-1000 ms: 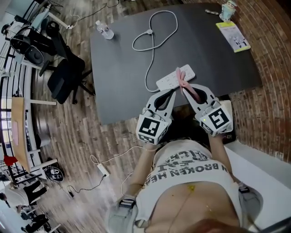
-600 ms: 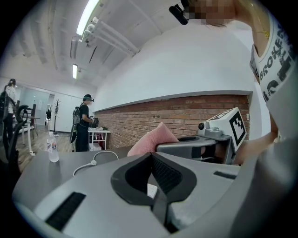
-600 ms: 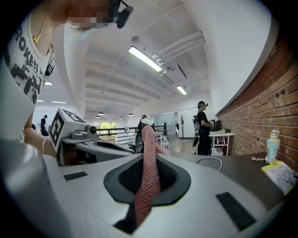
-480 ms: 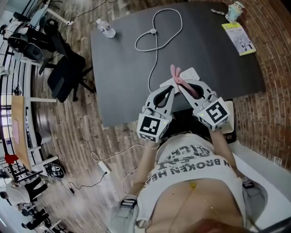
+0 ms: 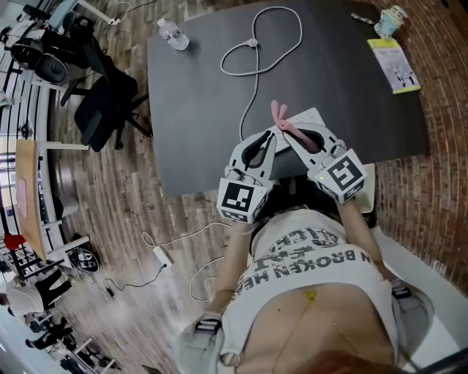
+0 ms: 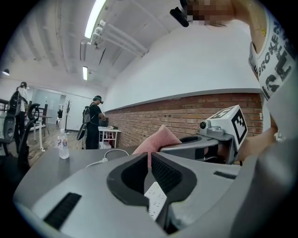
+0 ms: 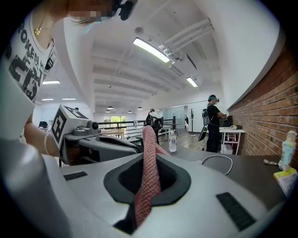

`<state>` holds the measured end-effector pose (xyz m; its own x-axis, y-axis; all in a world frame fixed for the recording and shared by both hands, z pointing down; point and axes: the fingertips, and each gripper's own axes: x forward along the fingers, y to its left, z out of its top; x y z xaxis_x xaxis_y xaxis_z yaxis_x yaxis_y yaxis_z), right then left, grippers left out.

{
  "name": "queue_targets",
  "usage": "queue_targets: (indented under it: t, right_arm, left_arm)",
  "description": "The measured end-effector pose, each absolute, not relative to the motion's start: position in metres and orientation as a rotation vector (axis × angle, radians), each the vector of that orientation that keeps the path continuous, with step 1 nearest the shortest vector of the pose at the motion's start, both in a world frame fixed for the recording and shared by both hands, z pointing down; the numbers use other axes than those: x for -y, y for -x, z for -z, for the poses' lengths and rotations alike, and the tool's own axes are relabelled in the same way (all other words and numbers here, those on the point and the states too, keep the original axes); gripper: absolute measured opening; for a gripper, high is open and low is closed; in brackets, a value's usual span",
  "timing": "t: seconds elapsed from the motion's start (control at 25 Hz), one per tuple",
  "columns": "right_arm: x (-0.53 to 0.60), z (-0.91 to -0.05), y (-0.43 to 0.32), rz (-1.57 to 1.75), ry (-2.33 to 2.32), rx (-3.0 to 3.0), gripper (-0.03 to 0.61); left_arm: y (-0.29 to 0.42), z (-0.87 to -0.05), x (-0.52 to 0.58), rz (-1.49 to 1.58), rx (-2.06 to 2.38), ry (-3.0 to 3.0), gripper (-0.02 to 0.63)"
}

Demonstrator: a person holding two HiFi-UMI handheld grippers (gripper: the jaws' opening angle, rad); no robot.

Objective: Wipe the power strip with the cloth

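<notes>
Head view: dark bench (image 5: pixel 197 124) fills the upper frame, and both tongs meet low in its middle, close to its near edge.
Right tongs (image 7: pixel 150 160): clamped on the pink cloth (image 7: pixel 148 186), which runs up between the jaws and stands out past the tips.
Left tongs (image 6: pixel 149 157): jaws fully together. A sliver of pink shows at the seam, but I cannot tell whether they pinch the cloth or it only sits behind them.
Strip (image 5: pixel 311 115): white, lying on the bench right of the tips, partly covered by the right tongs. It also shows through the left tongs' opening in the left gripper view.
Cable (image 5: pixel 254 77): runs from the strip's left end up to a loop at upper centre.
Progress: the cloth is at the strip's left end, and contact cannot be made out. The wipe looks barely begun, with a pass along the whole strip left to do.
Edges: the strip is near the bench's front edge, so a stroke pulled toward the body could slide it off.
Room: bare bench lies left and right of the strip. The bottle (image 5: pixel 171 33) at upper left and the booklet (image 5: pixel 395 64) and cup (image 5: pixel 393 18) at upper right are well apart from it.
</notes>
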<state>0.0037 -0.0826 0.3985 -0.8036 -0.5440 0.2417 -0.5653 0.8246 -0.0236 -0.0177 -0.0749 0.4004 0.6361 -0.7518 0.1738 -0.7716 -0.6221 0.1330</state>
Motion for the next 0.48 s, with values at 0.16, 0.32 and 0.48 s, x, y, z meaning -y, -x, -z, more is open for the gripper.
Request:
queue_targets:
  t: [0.16,0.32,0.48]
  right_arm:
    - [0.087,-0.416,-0.002,-0.144,-0.840,2.715,0.017]
    - [0.093,-0.437,-0.004,-0.161,-0.835,2.649,0.017]
    - [0.099,-0.460,-0.003,-0.210,-0.806,2.612,0.017]
  left_arm:
    - [0.024,-0.421,0.075,-0.196,1.274,-2.622,0.009]
    - [0.029,-0.442,0.077,-0.239,1.300,-2.572,0.017]
    - [0.032,-0.466,0.075,-0.302,1.302,-2.529,0.055]
